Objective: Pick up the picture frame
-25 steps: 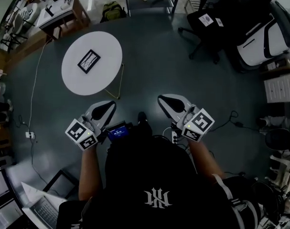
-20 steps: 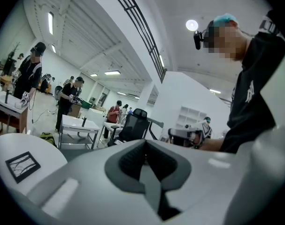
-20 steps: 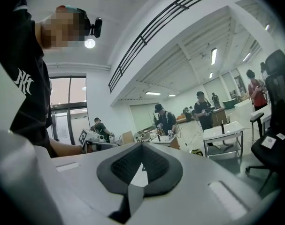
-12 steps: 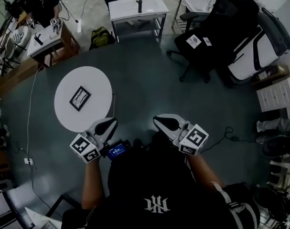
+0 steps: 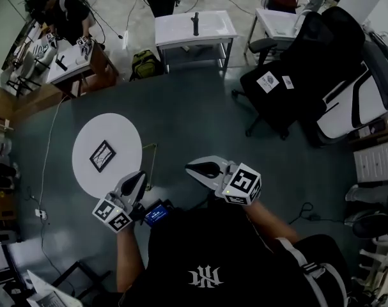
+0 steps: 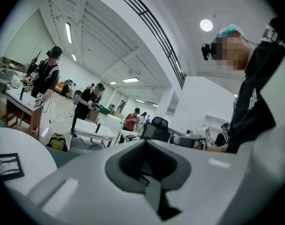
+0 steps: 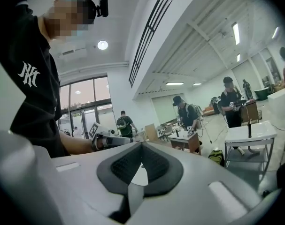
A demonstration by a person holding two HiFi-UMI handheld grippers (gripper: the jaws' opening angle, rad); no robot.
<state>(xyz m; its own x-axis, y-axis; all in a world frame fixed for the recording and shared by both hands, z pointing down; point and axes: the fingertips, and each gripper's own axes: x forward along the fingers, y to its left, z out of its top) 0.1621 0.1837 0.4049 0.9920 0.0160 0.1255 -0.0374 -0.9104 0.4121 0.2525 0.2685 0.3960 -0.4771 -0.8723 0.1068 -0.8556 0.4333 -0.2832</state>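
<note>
Frame (image 5: 102, 156): lying flat on round white table (image 5: 120, 128); left gripper (image 5: 138, 177) beside table edge, right gripper (image 5: 192, 168) over floor, both jaws closed, empty.

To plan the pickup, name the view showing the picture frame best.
Head view: the picture frame lies whole on the round table, seen from above. Left gripper view catches it at its edge; right gripper view misses it.
</note>
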